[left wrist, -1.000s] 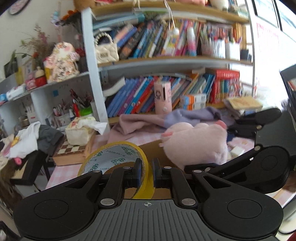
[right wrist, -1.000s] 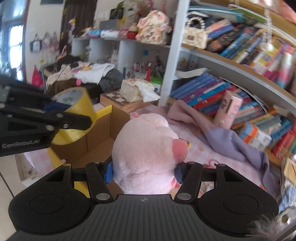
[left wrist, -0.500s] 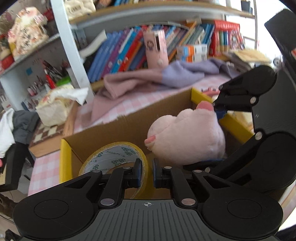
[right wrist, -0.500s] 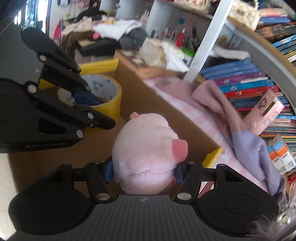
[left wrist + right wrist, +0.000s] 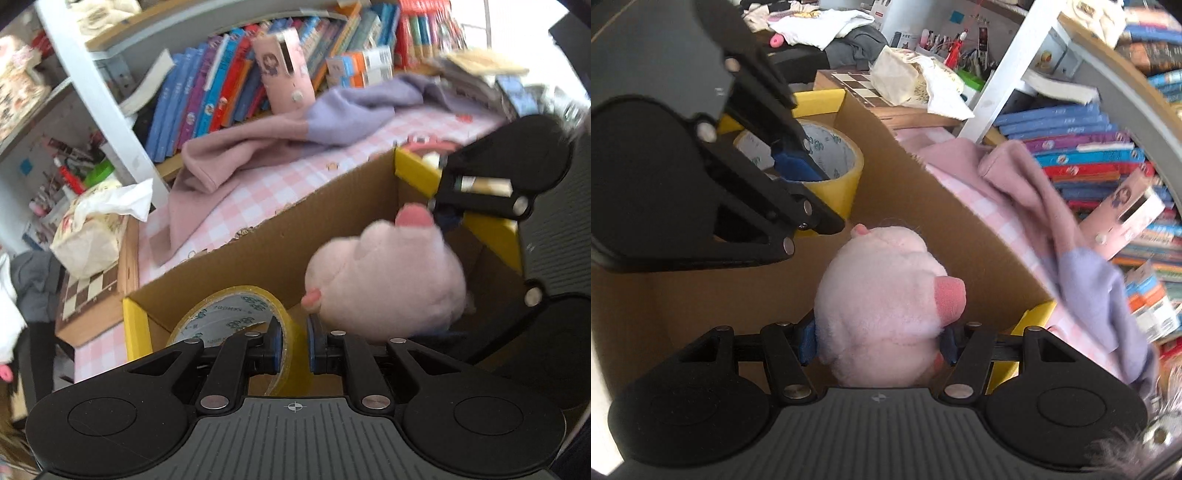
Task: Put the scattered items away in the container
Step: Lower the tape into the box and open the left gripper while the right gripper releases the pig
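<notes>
Left claw (image 5: pixel 291 341), seen from its own camera, was clamped on the wall of a yellow tape roll (image 5: pixel 236 314), one blue pad inside the ring and one outside, its jaws easing apart a little. The roll hung inside the cardboard box (image 5: pixel 258 240), close to the box's left corner with the yellow flap. To the right, the pink plush toy (image 5: pixel 388 277) sat in the same box, with the right claw's black fingers (image 5: pixel 480 199) around its far side. Behind the box's far wall lay a pink checked tabletop (image 5: pixel 258 184) with a pink and lilac cloth (image 5: pixel 295 136) along its back edge, under a shelf of books (image 5: pixel 229 88).

Right claw (image 5: pixel 879 339), in its own view, was closed on the plush toy (image 5: pixel 886 295), blue pads pressed into both flanks, the toy low inside the box (image 5: pixel 942 221). At the upper left the left claw (image 5: pixel 798 166) gripped the tape roll (image 5: pixel 834 166) near the box's far corner. The cloth (image 5: pixel 1052 221) lay beyond the box's right wall.
</notes>
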Action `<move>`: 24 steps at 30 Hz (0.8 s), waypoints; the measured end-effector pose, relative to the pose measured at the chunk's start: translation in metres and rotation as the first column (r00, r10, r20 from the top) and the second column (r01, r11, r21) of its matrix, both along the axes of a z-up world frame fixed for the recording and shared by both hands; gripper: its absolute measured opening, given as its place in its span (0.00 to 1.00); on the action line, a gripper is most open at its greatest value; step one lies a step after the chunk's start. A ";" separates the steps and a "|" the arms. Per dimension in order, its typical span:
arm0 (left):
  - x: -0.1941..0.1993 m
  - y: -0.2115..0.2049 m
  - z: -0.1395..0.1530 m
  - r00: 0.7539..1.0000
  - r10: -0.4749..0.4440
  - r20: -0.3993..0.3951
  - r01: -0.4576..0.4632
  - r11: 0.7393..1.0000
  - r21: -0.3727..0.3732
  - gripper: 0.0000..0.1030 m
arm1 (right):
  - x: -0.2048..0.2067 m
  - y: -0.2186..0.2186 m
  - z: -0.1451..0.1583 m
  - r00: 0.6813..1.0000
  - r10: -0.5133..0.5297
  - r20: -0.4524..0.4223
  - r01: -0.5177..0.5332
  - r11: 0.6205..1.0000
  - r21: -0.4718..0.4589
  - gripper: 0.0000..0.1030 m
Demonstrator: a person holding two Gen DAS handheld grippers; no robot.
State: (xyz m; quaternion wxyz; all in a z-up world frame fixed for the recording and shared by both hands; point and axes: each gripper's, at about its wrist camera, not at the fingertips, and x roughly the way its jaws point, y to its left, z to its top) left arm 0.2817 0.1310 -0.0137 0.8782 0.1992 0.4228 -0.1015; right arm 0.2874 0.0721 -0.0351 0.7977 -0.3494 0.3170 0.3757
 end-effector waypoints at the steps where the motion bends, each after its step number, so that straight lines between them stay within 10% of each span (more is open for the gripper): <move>1: 0.004 -0.001 -0.003 1.000 -0.003 -0.012 0.003 1.000 0.014 0.13 | 0.001 0.002 -0.001 1.000 0.003 0.003 -0.003 1.000 -0.013 0.58; 8: 0.016 0.001 -0.022 0.997 0.011 -0.071 -0.007 0.999 0.054 0.26 | 0.011 0.005 -0.001 1.000 -0.017 -0.013 0.016 0.999 -0.045 0.63; 12: 0.011 0.000 -0.024 1.000 0.000 -0.030 0.004 0.993 0.121 0.71 | 0.011 0.005 0.000 0.999 -0.042 0.000 0.042 0.999 -0.030 0.70; 24: -0.008 0.002 0.012 0.993 0.021 0.116 -0.030 0.997 0.077 0.76 | 0.007 0.006 0.007 0.995 -0.097 -0.020 0.098 0.994 0.039 0.87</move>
